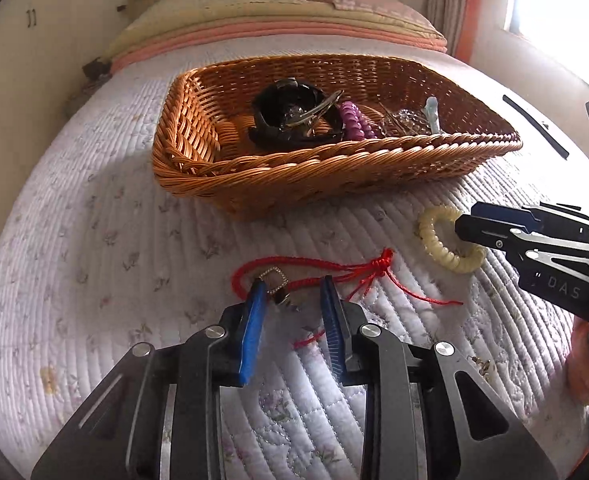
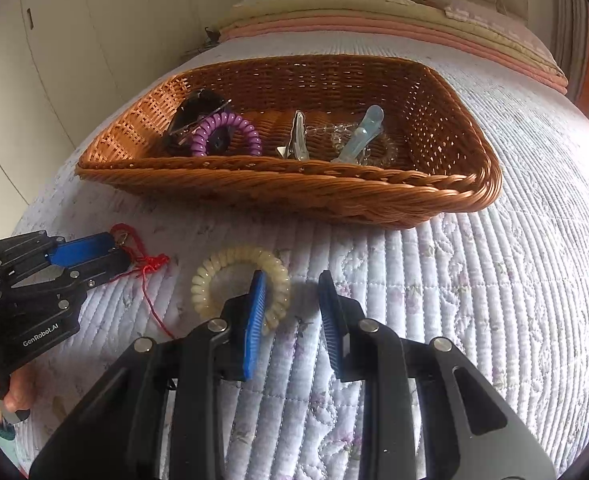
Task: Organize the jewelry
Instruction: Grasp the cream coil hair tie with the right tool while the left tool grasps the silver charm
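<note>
A red cord bracelet point(image 1: 314, 270) with a small gold charm point(image 1: 275, 280) lies on the quilted bed. My left gripper point(image 1: 294, 292) is open, its blue fingers either side of the cord near the charm. A cream spiral hair tie point(image 2: 218, 268) lies to the right of the cord. My right gripper point(image 2: 292, 284) is open, its left finger over the tie's right side; it also shows in the left wrist view point(image 1: 468, 220). The wicker basket point(image 1: 334, 164) behind holds a black clip point(image 1: 286, 112), a purple spiral tie point(image 2: 226, 132), clear clips and beads.
Folded blankets and pillows point(image 1: 278, 12) are stacked at the head of the bed. A black strip point(image 1: 534, 126) lies right of the basket. White cupboards point(image 2: 74, 40) stand to the left. Curtain and bright window point(image 1: 554, 4) are on the right.
</note>
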### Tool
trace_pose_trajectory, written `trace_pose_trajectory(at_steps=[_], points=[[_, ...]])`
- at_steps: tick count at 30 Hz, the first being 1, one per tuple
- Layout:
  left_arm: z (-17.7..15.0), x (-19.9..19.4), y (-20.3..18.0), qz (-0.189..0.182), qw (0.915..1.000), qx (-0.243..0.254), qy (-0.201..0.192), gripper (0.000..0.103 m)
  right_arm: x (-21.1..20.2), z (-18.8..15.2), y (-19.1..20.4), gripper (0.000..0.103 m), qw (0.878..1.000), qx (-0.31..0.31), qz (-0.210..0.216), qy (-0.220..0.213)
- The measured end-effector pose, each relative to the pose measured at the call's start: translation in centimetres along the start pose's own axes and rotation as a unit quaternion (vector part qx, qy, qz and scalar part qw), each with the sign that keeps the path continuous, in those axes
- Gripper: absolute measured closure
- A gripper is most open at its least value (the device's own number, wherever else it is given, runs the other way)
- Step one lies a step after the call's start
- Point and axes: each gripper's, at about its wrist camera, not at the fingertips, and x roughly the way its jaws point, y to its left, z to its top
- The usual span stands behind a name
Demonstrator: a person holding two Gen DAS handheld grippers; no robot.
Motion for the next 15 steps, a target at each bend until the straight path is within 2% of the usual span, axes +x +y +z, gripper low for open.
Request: trace_pose_trajectory(at_steps=[2,4,11,15], points=[[0.0,0.2,0.4,0.001,1.0000,-0.010,0.001,0.089,-0.1,-0.1,0.4,0.089,1.000,-0.008,-0.002,-0.002],[0.2,0.4,0.6,-0.003,0.9998,-0.021,0.000,0.094,0.1,-0.1,0.9,0.092,1.000,-0.016,-0.003,-0.004],[-0.3,-0.9,0.8,-0.009,0.9993,-0.029,-0.023,0.095,-0.5,-0.4,0.5,0.093,1.000,-0.011,0.008,-0.010],[-1.6,-3.3,0.9,-0.048,0.9971,-0.046,-0.035,0.095,-0.7,-0.6,-0.3,0.093,1.000,0.005,0.014,-0.011]])
